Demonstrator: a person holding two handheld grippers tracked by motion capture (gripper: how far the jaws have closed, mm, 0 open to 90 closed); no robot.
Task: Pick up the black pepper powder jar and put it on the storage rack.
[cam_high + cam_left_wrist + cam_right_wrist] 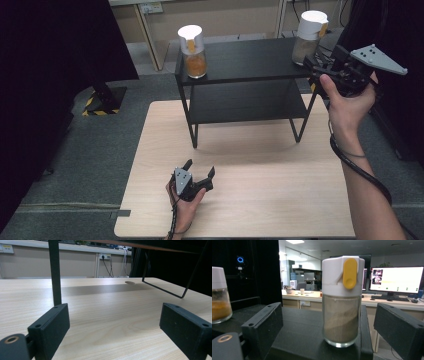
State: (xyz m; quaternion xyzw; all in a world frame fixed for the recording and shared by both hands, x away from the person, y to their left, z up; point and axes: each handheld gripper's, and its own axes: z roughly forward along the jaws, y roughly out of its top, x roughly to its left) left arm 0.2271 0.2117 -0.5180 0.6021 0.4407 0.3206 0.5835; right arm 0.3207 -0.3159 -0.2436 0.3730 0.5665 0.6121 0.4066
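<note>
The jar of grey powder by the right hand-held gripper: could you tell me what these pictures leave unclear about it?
- Jar of grey powder, high view: its base is hidden by the right hand-held gripper.
- Right gripper view: its far side is unseen.
- What the powder is cannot be told; no label shows.

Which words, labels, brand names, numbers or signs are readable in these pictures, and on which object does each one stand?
No text can be read.
Monitor: rows of writing on the lit screen, too small and blurred to read.
Jar with grey-brown powder: white cap with a yellow tab, no label.
Jar with orange contents: no label visible.
Wall sockets: no legible marking.
Yellow-black striped base: warning stripes, no words.
</note>
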